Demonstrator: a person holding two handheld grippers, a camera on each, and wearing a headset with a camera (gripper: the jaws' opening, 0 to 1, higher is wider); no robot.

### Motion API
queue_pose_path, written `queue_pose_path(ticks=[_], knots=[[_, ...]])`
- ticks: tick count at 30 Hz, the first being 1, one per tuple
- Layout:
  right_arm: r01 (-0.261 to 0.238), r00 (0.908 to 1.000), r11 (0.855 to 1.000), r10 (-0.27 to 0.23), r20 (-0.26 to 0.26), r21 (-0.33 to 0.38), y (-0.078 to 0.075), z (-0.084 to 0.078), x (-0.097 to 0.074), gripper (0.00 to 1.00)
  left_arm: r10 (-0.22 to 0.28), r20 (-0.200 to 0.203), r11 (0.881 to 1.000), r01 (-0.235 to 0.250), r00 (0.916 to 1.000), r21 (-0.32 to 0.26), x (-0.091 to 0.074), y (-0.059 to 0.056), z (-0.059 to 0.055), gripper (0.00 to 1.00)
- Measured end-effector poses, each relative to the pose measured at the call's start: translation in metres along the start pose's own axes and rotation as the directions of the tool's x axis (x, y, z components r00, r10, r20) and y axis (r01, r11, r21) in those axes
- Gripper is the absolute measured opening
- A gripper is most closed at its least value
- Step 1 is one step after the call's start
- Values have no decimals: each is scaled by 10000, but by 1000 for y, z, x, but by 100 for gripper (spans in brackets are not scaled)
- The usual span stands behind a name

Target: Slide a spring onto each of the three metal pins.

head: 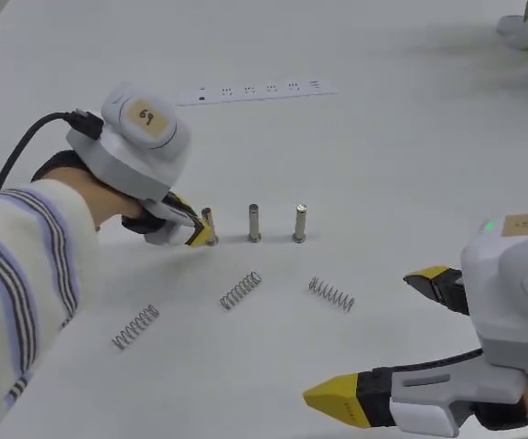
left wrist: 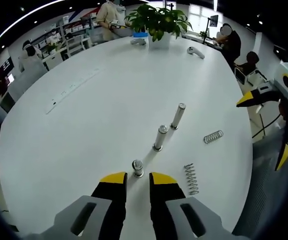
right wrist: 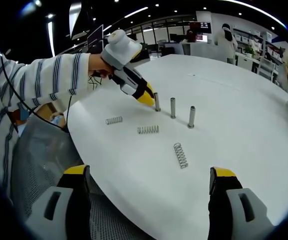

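Head view shows three springs (head: 241, 290) loose on the desk (head: 382, 155), just nearer than the upright pins (head: 254, 222). They look light, squashy and roll-prone, best pinched gently mid-coil. At the leftmost pin the left gripper (head: 204, 238) has its jaws narrowly parted; the right gripper (head: 373, 335) has its jaws wide and empty.

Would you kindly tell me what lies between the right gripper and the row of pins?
Three loose springs lie flat on the white table between the right gripper and the pins, as the right gripper view shows.
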State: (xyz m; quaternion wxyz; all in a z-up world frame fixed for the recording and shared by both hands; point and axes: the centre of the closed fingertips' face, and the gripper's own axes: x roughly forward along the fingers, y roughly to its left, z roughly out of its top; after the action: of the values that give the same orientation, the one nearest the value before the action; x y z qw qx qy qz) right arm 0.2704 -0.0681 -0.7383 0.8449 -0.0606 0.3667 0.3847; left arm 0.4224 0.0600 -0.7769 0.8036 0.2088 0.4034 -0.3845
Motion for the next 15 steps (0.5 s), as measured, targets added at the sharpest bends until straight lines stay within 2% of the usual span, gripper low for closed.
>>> queue_pose_path(ticks=[5, 9, 15], knots=[[-35, 10000, 10000, 35, -43, -21, 1, 0, 1, 98, 77, 81, 9998, -76, 9999, -187, -5, -1, -7, 11], [-125, 9999, 9999, 125, 27, 25, 3, 1, 3, 98, 63, 444, 9962, -25, 9990, -867, -9, -2, -13, 12], [-237, 9997, 9997, 237, -42, -76, 6, 2, 4, 98, 99, 159, 9942, -81, 9998, -1070, -12, -1, -32, 12]])
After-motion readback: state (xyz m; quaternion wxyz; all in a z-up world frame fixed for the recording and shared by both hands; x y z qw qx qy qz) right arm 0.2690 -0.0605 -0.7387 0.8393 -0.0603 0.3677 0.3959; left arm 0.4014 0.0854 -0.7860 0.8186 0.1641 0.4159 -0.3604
